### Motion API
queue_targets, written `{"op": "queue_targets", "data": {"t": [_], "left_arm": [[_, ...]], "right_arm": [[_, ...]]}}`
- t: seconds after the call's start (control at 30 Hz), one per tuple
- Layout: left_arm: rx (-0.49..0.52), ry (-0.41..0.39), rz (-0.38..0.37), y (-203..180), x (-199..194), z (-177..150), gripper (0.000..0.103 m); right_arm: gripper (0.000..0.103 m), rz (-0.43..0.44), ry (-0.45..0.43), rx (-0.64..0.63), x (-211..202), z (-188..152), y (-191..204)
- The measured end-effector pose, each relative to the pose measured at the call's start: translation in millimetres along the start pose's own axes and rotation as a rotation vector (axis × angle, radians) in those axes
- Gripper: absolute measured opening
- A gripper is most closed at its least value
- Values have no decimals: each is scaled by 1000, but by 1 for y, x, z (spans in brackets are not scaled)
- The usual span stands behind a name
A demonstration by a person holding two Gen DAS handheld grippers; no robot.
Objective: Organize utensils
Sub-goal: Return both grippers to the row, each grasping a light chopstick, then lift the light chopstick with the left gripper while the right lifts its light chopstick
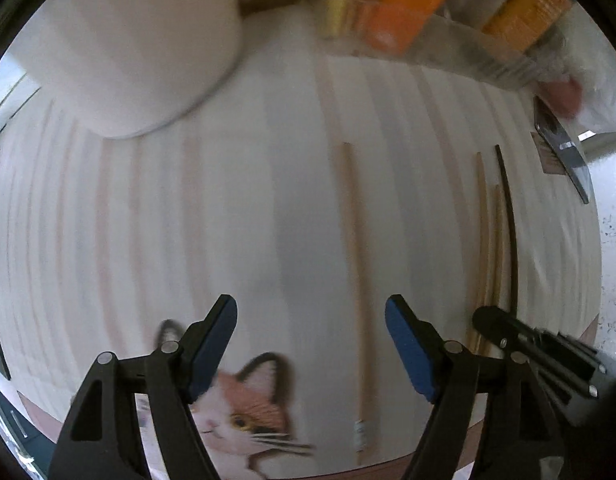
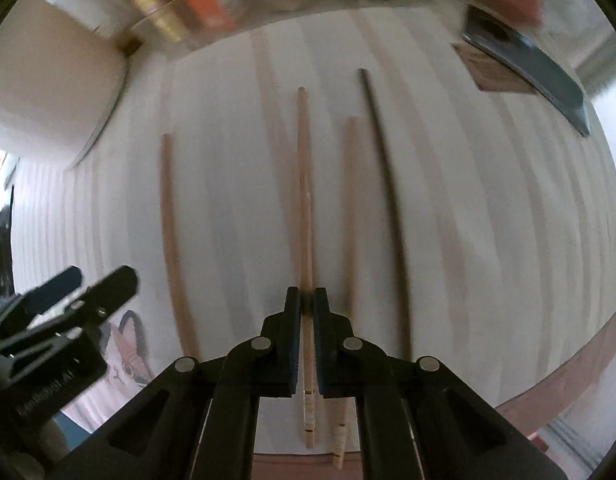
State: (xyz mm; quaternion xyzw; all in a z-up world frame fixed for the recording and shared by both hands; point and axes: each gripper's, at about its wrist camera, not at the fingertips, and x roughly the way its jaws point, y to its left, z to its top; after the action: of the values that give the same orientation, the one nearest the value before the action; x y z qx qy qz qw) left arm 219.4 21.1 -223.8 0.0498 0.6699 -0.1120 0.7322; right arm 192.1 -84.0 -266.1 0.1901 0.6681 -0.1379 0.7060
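Observation:
My right gripper (image 2: 307,300) points down at the pale wooden table (image 2: 488,220) and is shut on a light wooden chopstick (image 2: 303,184). Beside it lie a shorter wooden chopstick (image 2: 350,200) and a black chopstick (image 2: 384,184). Another wooden chopstick (image 2: 169,220) lies apart to the left. My left gripper (image 1: 310,312) hangs open above that lone chopstick (image 1: 354,240), which runs between the jaws nearer the right finger, untouched. The right gripper (image 1: 490,322) shows at the lower right of the left wrist view, and the left gripper (image 2: 93,280) at the lower left of the right wrist view.
A cat picture (image 1: 247,400) lies near the table's front edge. A large white container (image 1: 139,48) stands at the back left. A clear bin of orange and yellow packages (image 1: 408,12) lines the back. A dark cleaver (image 2: 528,76) rests at the back right.

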Motion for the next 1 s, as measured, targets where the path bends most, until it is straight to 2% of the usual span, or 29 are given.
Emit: {"op": "queue_targets", "data": {"t": [0.07, 0.1, 0.13, 0.17, 0.2, 0.23, 0.33, 0.43, 0.57, 0.67, 0.77, 0.87, 0.9, 0.93, 1.0], "left_arm": [[10, 1, 23, -9, 7, 5, 65], [19, 2, 37, -15, 11, 8, 40], [33, -15, 70, -27, 11, 10, 33], [46, -31, 69, -35, 13, 9, 25], [57, -40, 71, -39, 16, 6, 10], [72, -38, 71, -37, 16, 13, 5], [85, -36, 110, -26, 15, 13, 5], [44, -22, 126, 18, 18, 4, 5], [-25, -4, 160, 74, 19, -14, 5], [-88, 5, 172, 107, 21, -29, 5], [-123, -2, 150, 118, 25, -37, 5], [-126, -9, 151, 121, 26, -36, 5], [-127, -9, 152, 132, 23, -31, 5], [-132, -11, 154, 111, 20, -24, 5], [-136, -17, 148, 110, 19, -18, 5]], "right_arm": [[6, 19, 3, 26, -2, 3, -7], [6, 27, 4, 35, -5, 2, -14], [6, 29, 4, 40, -5, 1, -19], [6, 34, 4, 46, -6, 1, -21], [6, 36, 4, 50, -5, 0, -23], [6, 37, 5, 53, -6, 0, -26], [7, 31, 9, 57, -12, 5, -35], [7, 0, 4, 41, -11, 2, -39], [6, 16, 15, -2, -6, -2, -5], [6, 61, 48, -64, -3, -5, 28], [6, 96, 94, -141, 1, -13, 63], [7, 38, 112, -245, 0, -19, 93], [8, 18, 116, -260, 0, -19, 98], [8, 8, 128, -260, -1, -16, 101], [8, -3, 134, -261, -7, -7, 104]]}}
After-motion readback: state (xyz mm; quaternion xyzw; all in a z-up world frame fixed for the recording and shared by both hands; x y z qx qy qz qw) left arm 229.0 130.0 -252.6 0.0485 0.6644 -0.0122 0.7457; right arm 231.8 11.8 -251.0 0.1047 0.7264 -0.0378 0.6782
